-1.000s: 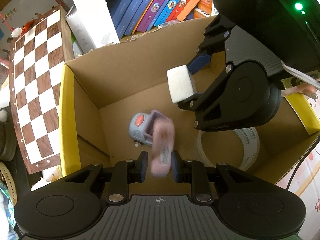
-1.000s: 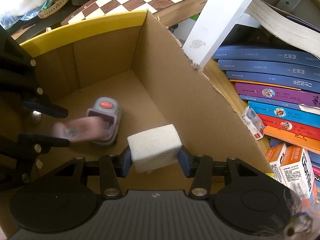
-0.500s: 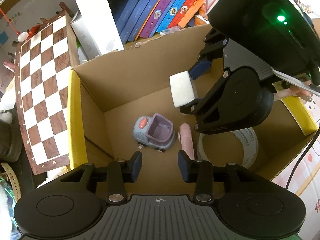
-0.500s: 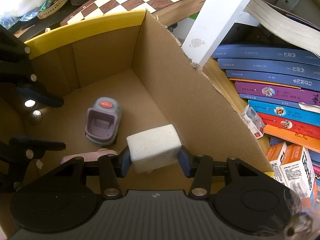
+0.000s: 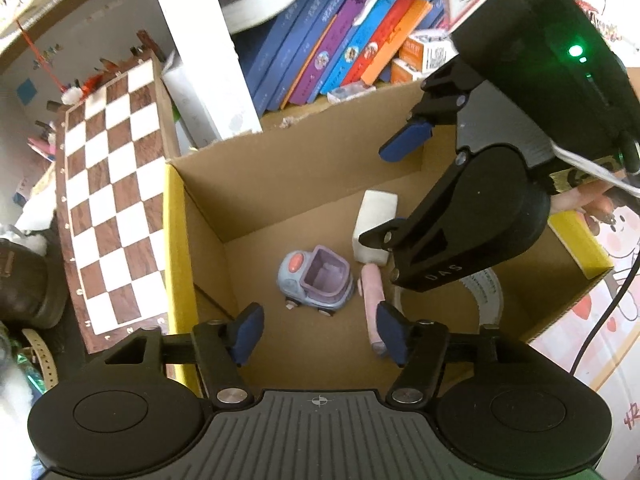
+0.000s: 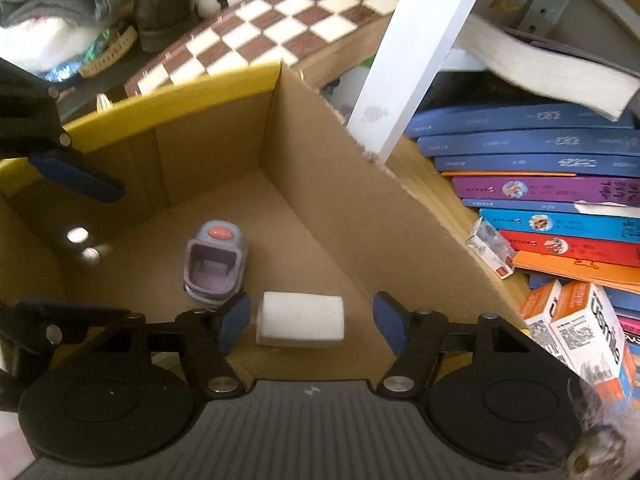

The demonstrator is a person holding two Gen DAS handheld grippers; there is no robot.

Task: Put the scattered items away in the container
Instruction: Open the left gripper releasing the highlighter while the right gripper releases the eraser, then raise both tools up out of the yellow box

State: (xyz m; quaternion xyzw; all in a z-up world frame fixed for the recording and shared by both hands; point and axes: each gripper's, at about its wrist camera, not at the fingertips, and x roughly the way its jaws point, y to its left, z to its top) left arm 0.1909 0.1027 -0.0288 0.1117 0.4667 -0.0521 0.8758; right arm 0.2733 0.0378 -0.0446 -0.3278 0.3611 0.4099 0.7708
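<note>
A cardboard box (image 5: 304, 168) (image 6: 344, 216) with a yellow rim stands open below both grippers. On its floor lie a blue and purple toy car (image 5: 316, 280) (image 6: 216, 264), a pink stick-shaped item (image 5: 372, 304), a white block (image 5: 374, 224) (image 6: 300, 320) and a roll of tape (image 5: 486, 292). My left gripper (image 5: 320, 332) is open and empty above the box. My right gripper (image 6: 312, 324) is open above the white block, which lies loose on the box floor. The right gripper also shows in the left wrist view (image 5: 394, 192).
A chessboard (image 5: 112, 200) (image 6: 280, 28) lies beside the box's yellow side. A white post (image 5: 200, 48) (image 6: 416, 52) and a row of books (image 5: 344, 40) (image 6: 560, 200) stand behind the box. Small cartons (image 6: 580, 328) sit at the right.
The pink item fell from my left gripper into the box and the left jaws opened wide. My right gripper then opened and the white block dropped to the box floor. Both grippers rose.
</note>
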